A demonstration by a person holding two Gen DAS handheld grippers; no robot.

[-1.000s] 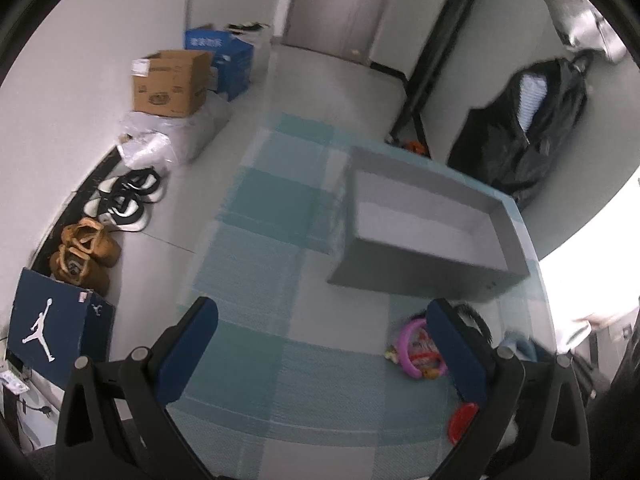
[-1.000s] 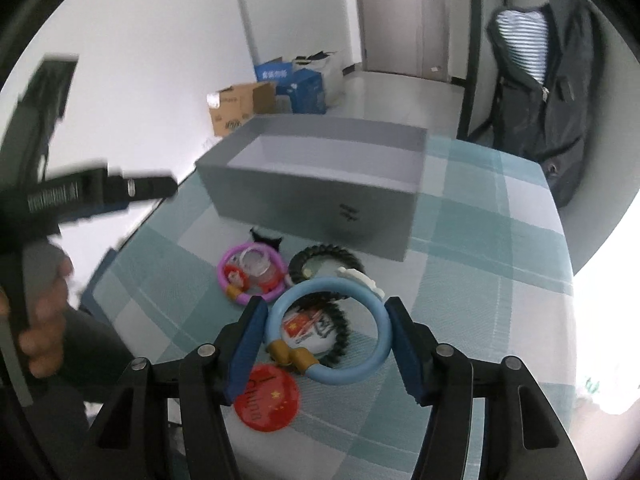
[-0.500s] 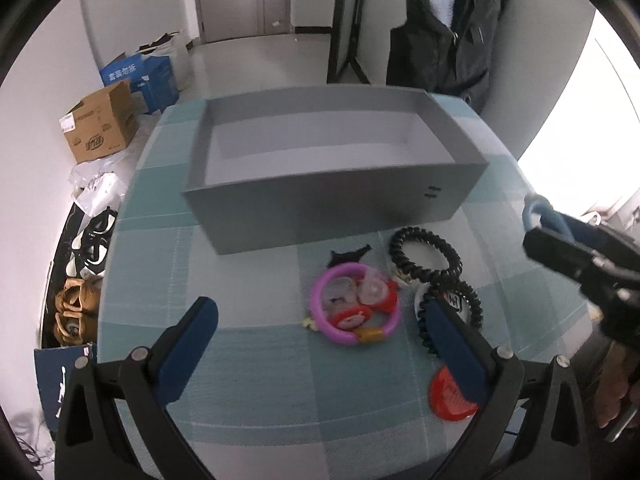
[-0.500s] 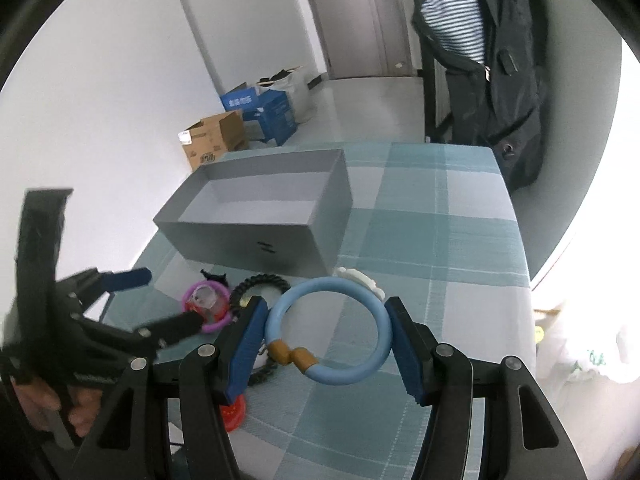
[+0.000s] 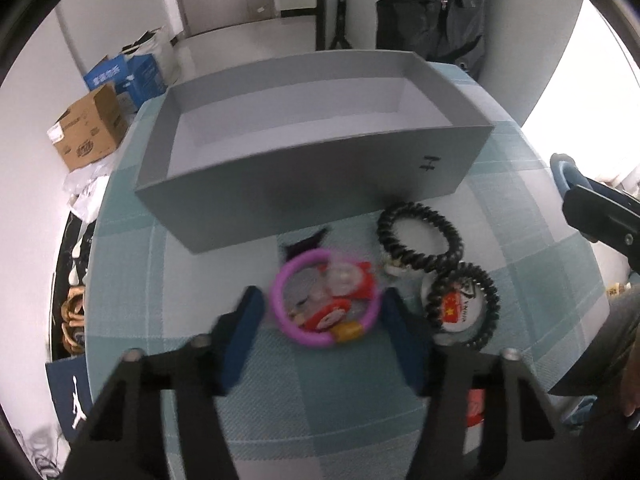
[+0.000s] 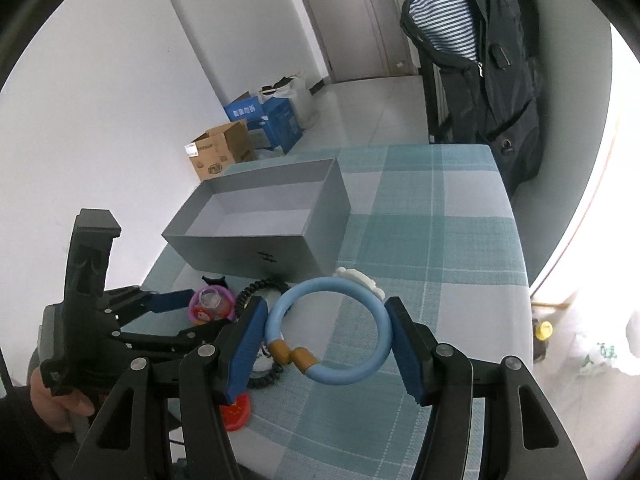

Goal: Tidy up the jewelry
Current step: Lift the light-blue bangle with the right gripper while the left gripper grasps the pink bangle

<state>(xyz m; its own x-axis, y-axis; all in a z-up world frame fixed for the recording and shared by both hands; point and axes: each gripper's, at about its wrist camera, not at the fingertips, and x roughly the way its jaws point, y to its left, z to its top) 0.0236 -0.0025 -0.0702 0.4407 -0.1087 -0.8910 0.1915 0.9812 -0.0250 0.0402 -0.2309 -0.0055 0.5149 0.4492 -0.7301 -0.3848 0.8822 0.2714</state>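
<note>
Right gripper (image 6: 326,336) clamped on blue bangle (image 6: 329,330); left gripper (image 5: 322,320), closing, astride purple bangle (image 5: 324,298), apparently untouched; lettering illegible.

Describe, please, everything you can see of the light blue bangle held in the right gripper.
The light blue bangle is a smooth, glossy ring, plastic-looking, joined at its lower left by two tan, bead-like sleeves. A small white charm sits on its top edge. It is gripped across its width between the blue pads of the right gripper, facing the camera, lifted clear above the checked tablecloth. Only the pads touch it.
</note>
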